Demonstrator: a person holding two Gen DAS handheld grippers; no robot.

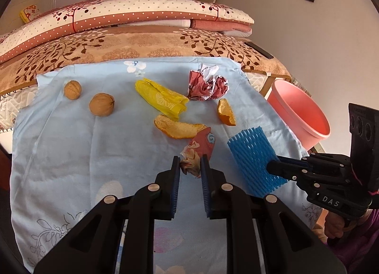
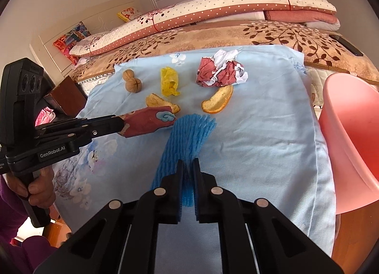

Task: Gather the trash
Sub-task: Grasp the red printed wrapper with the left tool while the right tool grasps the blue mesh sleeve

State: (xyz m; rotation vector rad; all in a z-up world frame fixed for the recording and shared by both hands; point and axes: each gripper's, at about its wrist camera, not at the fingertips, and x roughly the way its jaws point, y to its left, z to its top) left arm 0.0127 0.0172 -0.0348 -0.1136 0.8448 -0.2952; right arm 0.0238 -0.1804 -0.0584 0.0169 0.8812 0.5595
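Note:
My left gripper (image 1: 190, 162) is shut on a crumpled red wrapper (image 1: 201, 145) with a blue swirl, which the right wrist view shows as the same red wrapper (image 2: 148, 123) sticking out past the left gripper (image 2: 122, 126). My right gripper (image 2: 188, 167) is shut on the near end of a blue foam net sleeve (image 2: 189, 136); in the left wrist view the right gripper (image 1: 274, 167) pinches that blue net (image 1: 253, 153) from the right. On the light blue cloth (image 1: 83, 146) lie two orange peels (image 1: 177, 128) (image 1: 227, 112), a yellow plastic bag (image 1: 161, 97) and a crumpled red-and-white paper (image 1: 207, 84).
A pink plastic bin (image 2: 350, 136) stands off the cloth's right edge. Two walnuts (image 1: 73, 90) (image 1: 101, 104) rest at the left of the cloth. Folded quilts and a patterned blanket (image 1: 118, 46) lie behind, with a dark phone (image 1: 258, 50) on it. A hand (image 2: 35, 191) holds the left gripper's handle.

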